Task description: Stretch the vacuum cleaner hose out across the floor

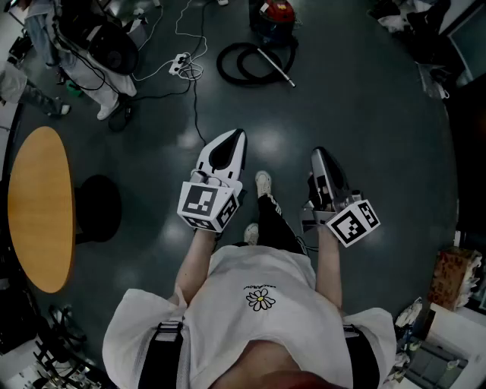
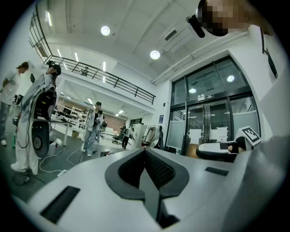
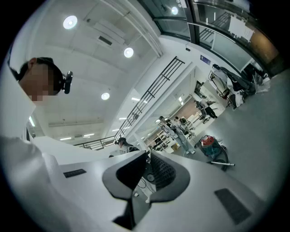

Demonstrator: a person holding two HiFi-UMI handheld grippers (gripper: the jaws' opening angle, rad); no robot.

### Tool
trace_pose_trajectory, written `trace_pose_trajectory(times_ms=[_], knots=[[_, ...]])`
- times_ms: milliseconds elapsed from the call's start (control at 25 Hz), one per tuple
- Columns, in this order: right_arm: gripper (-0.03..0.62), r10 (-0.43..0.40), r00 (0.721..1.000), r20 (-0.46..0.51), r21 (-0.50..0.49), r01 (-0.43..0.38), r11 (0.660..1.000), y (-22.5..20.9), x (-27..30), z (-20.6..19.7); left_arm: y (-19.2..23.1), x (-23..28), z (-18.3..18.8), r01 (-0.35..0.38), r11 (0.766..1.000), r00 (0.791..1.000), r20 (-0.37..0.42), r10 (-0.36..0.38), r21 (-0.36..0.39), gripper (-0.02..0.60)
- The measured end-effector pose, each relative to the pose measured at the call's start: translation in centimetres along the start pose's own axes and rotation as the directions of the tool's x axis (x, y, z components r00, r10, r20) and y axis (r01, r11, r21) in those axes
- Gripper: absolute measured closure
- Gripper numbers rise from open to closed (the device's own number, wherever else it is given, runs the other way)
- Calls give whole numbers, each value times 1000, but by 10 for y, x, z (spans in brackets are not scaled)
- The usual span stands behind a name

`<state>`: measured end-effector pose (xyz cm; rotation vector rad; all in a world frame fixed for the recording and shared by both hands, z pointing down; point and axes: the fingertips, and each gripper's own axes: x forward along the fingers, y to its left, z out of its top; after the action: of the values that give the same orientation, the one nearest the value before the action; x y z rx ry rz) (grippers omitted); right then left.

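Left hand-held gripper (image 1: 234,140): jaws closed, nothing between them. Right hand-held gripper (image 1: 319,156): jaws closed, nothing held. Both point forward, in front of the person. The vacuum cleaner hose (image 1: 222,67) lies coiled on the floor (image 1: 364,114), just beside the red vacuum cleaner (image 1: 273,15), well apart from both grippers.

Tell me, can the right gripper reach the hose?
Probably not yet: the hose lies coiled beside the vacuum, well ahead of the right gripper. Bare floor between leaves the way free, but its jaws are shut.
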<state>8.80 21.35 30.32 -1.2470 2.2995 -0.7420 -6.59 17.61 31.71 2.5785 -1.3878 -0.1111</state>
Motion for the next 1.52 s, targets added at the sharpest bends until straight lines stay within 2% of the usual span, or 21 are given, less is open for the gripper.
trace_pose_trajectory(times_ms=[120,200,280,400,560,720,840,1040,1240,1400,1480,1520], knots=[[572,30,999,19,-60,-29,998,-32,38,13,18,44,-14,6,1000,1000,-17,-6,10,575],[469,52,997,60,-98,-46,994,-58,70,25,36,80,-21,10,1000,1000,-24,-9,20,575],[418,72,992,101,-113,-61,992,-84,106,39,59,120,-20,17,1000,999,-35,-16,18,575],[411,66,993,96,-166,-50,985,-122,166,65,87,189,1,60,998,997,-38,-60,4,575],[411,46,999,8,-279,-42,959,-174,241,92,112,273,36,76,992,997,-24,-73,102,575],[411,25,998,-54,-295,-40,955,-208,313,98,156,326,49,56,987,998,-43,-49,152,575],[411,-7,995,-102,-299,-24,954,-237,370,96,206,367,39,32,991,997,-71,-23,132,575],[411,-81,987,-140,-313,33,949,-305,468,104,282,461,14,47,992,993,-110,-34,116,575],[411,-218,940,-261,-320,129,938,-364,562,106,359,553,19,59,997,991,-121,-54,42,575],[411,-254,918,-303,-301,161,940,-409,628,109,415,632,27,69,998,992,-103,-67,15,575],[411,-267,912,-310,-316,166,934,-434,655,108,437,667,15,50,999,992,-114,-50,4,575],[411,-286,907,-309,-344,174,923,-451,668,108,449,684,4,31,999,992,-122,-34,-26,574]])
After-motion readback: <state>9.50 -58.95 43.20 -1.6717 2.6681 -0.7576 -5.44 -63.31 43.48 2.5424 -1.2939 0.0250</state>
